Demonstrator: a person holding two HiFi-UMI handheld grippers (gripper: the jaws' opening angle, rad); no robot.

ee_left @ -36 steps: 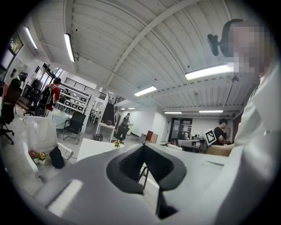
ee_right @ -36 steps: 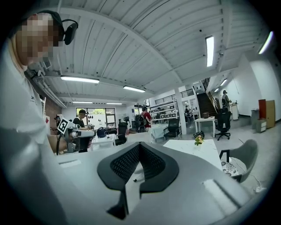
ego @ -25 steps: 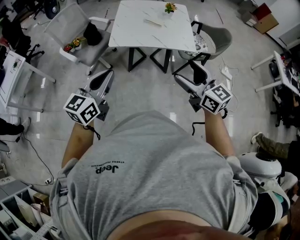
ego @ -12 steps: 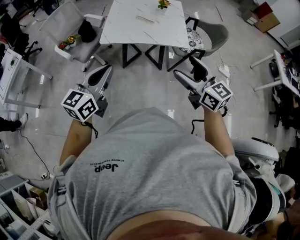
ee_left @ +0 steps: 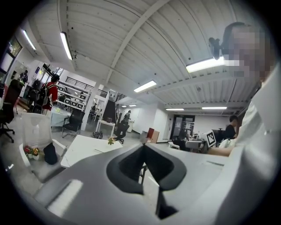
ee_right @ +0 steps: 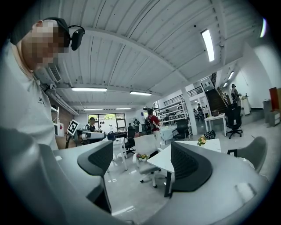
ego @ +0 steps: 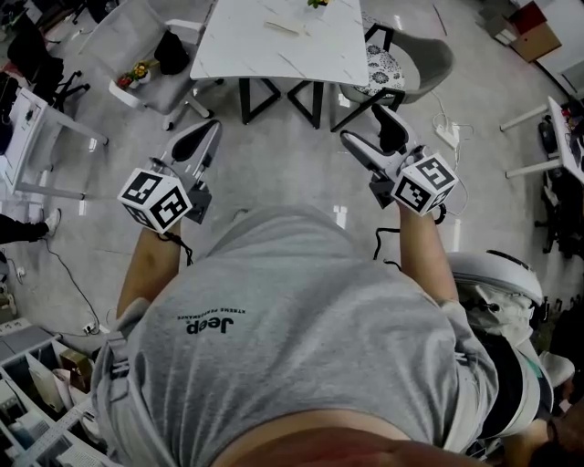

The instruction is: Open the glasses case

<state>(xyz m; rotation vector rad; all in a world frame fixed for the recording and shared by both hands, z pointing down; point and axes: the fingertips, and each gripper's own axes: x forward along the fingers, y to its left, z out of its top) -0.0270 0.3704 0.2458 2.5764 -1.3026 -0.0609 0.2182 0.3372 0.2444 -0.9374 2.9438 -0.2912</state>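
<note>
- Grey shiny floor (ego: 292, 173) across the top half of the head view.
- Grey shirt (ego: 292, 347) on the person, filling the bottom half of that view, with one bare arm out to each side.
- White table (ego: 246, 46) at the top middle, on black legs, well ahead of both grippers.
- Grey chair (ego: 146, 46) at the top left, by the table's left side, with a black thing (ego: 171, 57) on its seat.
- Second grey chair (ego: 429, 59) at the top right, by the table's right side.
- Left gripper (ego: 214, 126) at the middle left, held up in the air and pointing at the table. Jaws pressed together at the tips in the left gripper view (ee_left: 142, 147), nothing pinched in them.
- Right gripper (ego: 362, 123) at the middle right, also up in the air and pointing at the table. Jaws spread wide in the right gripper view (ee_right: 140, 162), with only floor, table and chair seen through the gap.
- Thin pale thing (ego: 281, 27) lying flat on the table at the top edge of the head view, far from both grippers. Too small to tell if it is the glasses case.
- Small flower (ego: 317, 4) on the table at the very top edge, just right of the thin pale thing.
</note>
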